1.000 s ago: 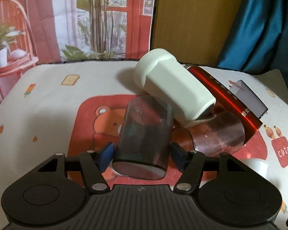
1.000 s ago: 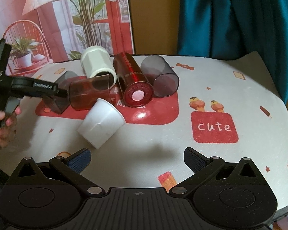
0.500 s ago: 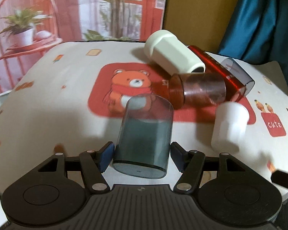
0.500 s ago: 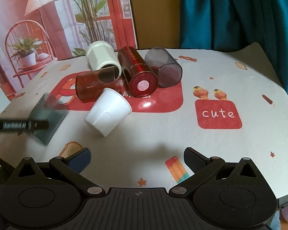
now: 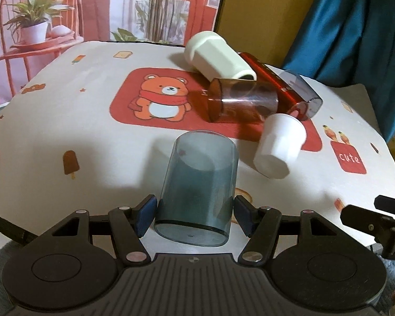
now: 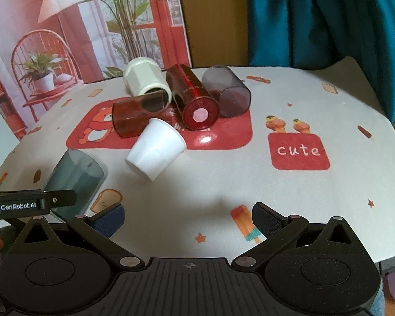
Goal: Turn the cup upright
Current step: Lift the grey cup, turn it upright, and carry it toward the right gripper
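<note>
My left gripper [image 5: 194, 212] is shut on a translucent blue-grey cup [image 5: 197, 192], gripping it near its base, with the open end pointing away from me toward the table. The same cup shows at the left of the right wrist view [image 6: 73, 181], tilted, near the table's front left edge. My right gripper [image 6: 188, 217] is open and empty over the front of the table. A white paper cup [image 6: 156, 152] lies on its side just beyond the held cup.
A pile of cups lies on the red bear mat [image 5: 123, 100]: a brown translucent cup [image 5: 242, 100], a cream cup [image 5: 218, 55], a red metallic tumbler [image 6: 193, 97] and a smoky grey cup [image 6: 226, 90]. The table edge runs close in front.
My left gripper has carried the blue-grey cup out of the pile, back and to the front left of the table. The right gripper stays open and has barely moved.
</note>
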The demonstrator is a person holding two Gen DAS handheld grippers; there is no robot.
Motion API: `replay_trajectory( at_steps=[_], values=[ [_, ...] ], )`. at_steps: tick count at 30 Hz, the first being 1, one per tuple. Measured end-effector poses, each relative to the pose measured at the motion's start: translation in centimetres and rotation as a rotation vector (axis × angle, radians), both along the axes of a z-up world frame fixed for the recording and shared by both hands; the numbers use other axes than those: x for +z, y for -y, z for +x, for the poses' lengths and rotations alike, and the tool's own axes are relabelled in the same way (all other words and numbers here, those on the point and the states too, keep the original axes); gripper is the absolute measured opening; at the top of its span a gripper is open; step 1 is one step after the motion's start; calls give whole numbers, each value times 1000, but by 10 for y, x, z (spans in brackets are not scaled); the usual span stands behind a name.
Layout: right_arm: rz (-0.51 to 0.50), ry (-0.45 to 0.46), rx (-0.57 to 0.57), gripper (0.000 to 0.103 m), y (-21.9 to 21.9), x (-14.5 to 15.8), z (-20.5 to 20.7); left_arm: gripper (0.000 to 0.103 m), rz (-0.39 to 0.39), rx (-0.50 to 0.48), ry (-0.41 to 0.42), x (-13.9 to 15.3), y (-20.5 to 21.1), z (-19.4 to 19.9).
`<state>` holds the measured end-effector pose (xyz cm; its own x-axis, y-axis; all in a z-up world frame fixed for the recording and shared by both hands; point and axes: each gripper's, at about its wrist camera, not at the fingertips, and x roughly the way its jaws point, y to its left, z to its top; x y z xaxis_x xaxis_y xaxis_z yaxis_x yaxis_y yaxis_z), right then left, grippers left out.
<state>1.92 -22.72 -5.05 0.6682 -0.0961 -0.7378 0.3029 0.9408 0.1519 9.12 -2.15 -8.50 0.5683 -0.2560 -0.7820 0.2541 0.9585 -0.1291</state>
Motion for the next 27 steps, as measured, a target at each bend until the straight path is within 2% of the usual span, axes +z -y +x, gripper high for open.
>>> replay_trajectory(
  at_steps=[5, 10, 16, 23, 27],
  values=[
    [41, 17, -15, 103, 4, -3, -4, 67, -16, -32, -3, 0, 1, -2],
    [38, 17, -1, 103, 0, -3, -3, 76, -24, -34, 9, 3, 1, -4],
    [29, -3, 13, 103, -4, -2, -1, 77, -18, -36, 10, 3, 2, -4],
    [-17, 8, 32, 103, -9, 3, -2, 92, -24, -35, 49, 13, 0, -7],
    [-11, -8, 22, 103, -9, 1, -1, 95, -3, -38, 89, 24, 1, -11]
  ],
)
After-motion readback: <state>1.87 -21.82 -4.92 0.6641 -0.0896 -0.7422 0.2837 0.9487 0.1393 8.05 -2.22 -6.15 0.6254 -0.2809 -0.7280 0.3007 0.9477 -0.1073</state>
